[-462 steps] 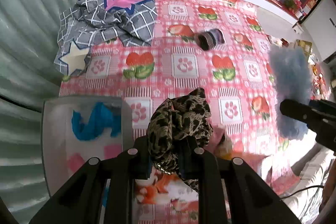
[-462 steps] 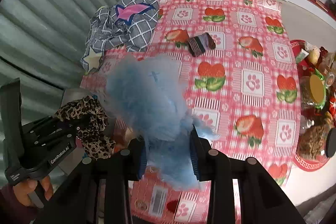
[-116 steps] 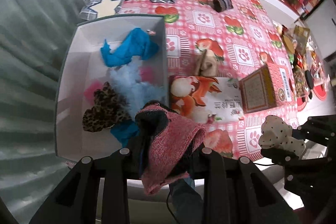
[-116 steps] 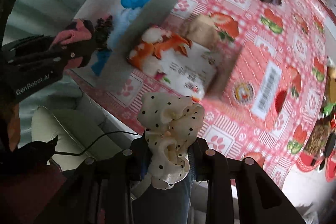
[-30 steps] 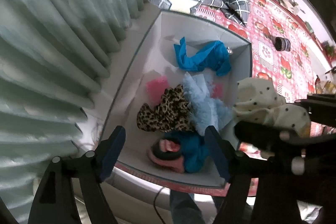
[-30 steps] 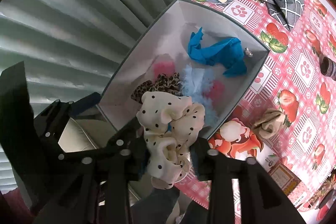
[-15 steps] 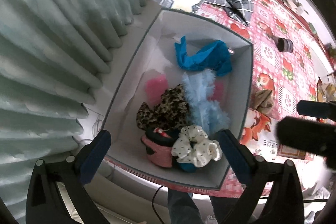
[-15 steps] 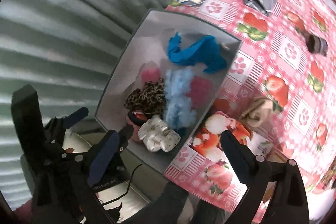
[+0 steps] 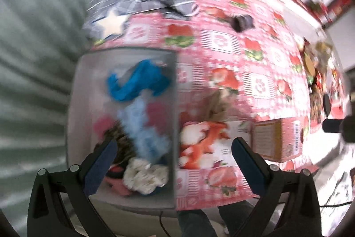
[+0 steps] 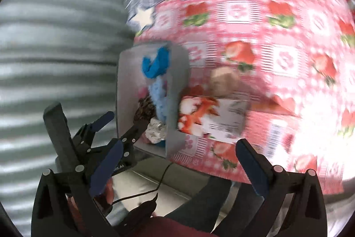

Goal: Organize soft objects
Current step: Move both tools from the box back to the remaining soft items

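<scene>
While the left wrist view is blurry, it shows the left gripper (image 9: 172, 154) spread wide with nothing between its blue-padded fingers (image 9: 99, 167). Below it sits the grey open-top box (image 9: 75, 108) at the edge of the pink strawberry tablecloth (image 9: 261, 59). Soft things lie piled inside: a bright blue cloth (image 9: 137, 81), a fluffy pale blue piece (image 9: 142, 132), a leopard-spot scrunchie (image 9: 117, 137), a pink knitted piece (image 9: 115, 183) and a cream scrunchie with dark dots (image 9: 144, 174). Just beside the box, outside it, lies a tan crumpled soft thing (image 9: 216, 107), touching the white and orange printed packet (image 9: 206, 143). Farther off is a small dark rolled thing (image 9: 241, 22), and a grey checked cloth with a white star (image 9: 115, 21) lies at the far corner.

From the right wrist view, the right gripper (image 10: 177, 164) is also wide open and holds nothing. The left gripper's black tip hangs by the box's near end. The tan soft thing (image 10: 224, 81) sits on the tablecloth, close to the box wall.

That tan thing looks light and squishy, so it would likely bend and not break. A pinch across its puffy middle should hold it best, since a loose edge may slip out. The packet touching it could get nudged.
</scene>
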A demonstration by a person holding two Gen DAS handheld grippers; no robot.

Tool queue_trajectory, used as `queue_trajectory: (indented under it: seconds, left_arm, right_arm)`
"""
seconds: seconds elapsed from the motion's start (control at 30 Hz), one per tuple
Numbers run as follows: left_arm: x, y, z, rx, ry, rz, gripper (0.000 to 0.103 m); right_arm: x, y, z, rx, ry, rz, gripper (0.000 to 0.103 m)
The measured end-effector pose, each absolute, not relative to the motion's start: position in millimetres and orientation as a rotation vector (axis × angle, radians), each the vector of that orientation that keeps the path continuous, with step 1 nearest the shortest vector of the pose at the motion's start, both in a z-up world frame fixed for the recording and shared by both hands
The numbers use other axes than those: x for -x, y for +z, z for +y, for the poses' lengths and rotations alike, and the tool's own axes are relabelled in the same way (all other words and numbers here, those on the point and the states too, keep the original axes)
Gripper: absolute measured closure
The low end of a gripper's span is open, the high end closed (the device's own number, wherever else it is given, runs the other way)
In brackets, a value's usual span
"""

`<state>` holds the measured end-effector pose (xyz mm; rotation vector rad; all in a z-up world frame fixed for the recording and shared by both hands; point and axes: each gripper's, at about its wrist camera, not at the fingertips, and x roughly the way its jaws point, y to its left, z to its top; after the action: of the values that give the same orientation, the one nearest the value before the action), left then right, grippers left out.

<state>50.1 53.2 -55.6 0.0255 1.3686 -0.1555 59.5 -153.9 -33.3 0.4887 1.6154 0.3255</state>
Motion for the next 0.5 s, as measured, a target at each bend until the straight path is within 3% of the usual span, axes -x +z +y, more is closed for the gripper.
queue_trajectory:
  seconds: [0.23,0.5]
  left_arm:
    - [-88.7,-94.1,-25.2,-0.163,-0.248,1.46,0.0]
    - [-122.3,-154.9,-64.6,-0.254,-0.228,1.588,0.0]
  right_arm:
    - [-82.0,-33.8,-244.2,-0.593,0.181,1.572,0.001]
    - [-135.3,-78.7,-296.9,-0.55,0.117,1.608,0.001]
